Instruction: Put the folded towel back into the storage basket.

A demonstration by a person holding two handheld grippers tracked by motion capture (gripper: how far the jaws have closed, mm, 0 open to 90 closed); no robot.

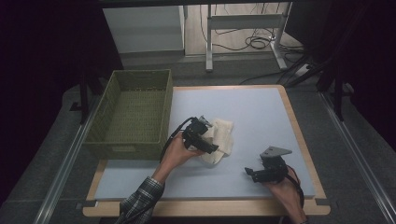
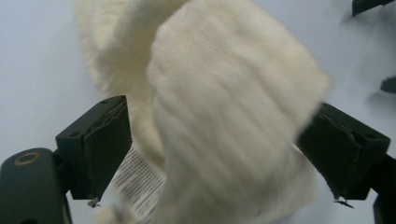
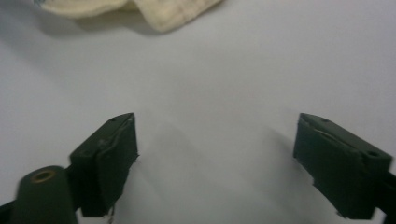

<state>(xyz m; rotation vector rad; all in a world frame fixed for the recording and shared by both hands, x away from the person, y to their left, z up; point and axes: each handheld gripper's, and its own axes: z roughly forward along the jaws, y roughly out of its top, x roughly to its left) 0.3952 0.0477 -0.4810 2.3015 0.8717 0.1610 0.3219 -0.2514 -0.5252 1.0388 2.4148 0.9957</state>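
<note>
Where the cream cloth (image 1: 219, 135) lies crumpled on the pale bench (image 1: 261, 112), just right of the green woven basket (image 1: 135, 116), much of its near edge in the high view is covered by the left gripper (image 1: 211, 138) and the hand (image 1: 177, 154) behind it. From the left gripper view the cloth (image 2: 224, 112) rises in a blurred fold between the two fingers (image 2: 100, 144), so its weave is hard to read and its lower part is cut off at the frame's bottom; a striped label peeks out beside the fold. Those fingers stand wide apart with the cloth between them, a gap showing on the one side, while at the other the blurred fold reaches the pad's edge, and they have no grip on it.

Farther right of the cloth and nearer the person, the right gripper (image 1: 254, 172) rests low over bare bench, its fingers (image 3: 112, 158) spread wide and holding nothing; only a cropped corner of the cloth (image 3: 154, 11) shows at the top of its view.

Left of the cloth, the basket shows nothing lying on its woven floor.
</note>
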